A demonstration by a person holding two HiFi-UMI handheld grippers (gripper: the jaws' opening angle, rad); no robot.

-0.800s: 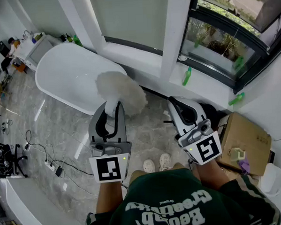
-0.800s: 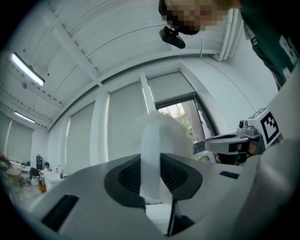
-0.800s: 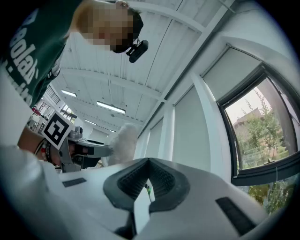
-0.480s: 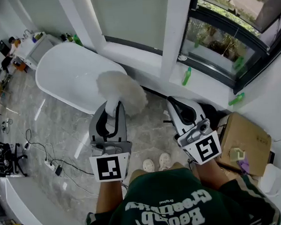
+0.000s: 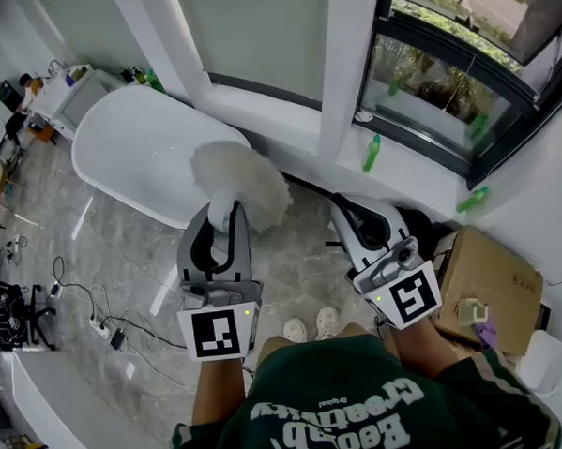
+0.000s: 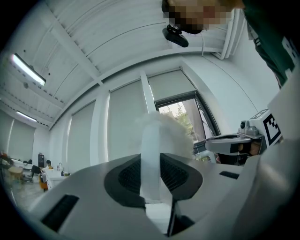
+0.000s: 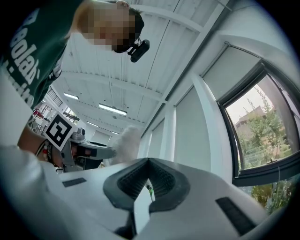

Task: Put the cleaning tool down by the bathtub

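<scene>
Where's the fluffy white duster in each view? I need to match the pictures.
Head view: the fluffy white duster is at centre, above the left gripper, beside the white bathtub.
Left gripper view: centre, its white handle clamped between the jaws.
Right gripper view: lower left, a pale puff.
Shared landmark: the dark-framed window.

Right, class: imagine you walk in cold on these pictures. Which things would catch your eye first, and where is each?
First the fluffy white duster, centre of the head view, its handle clamped in the left gripper. Next the white bathtub beyond it at upper left, on the grey marble floor. Then a bright green bottle on the window sill, above the shut, empty right gripper.
</scene>
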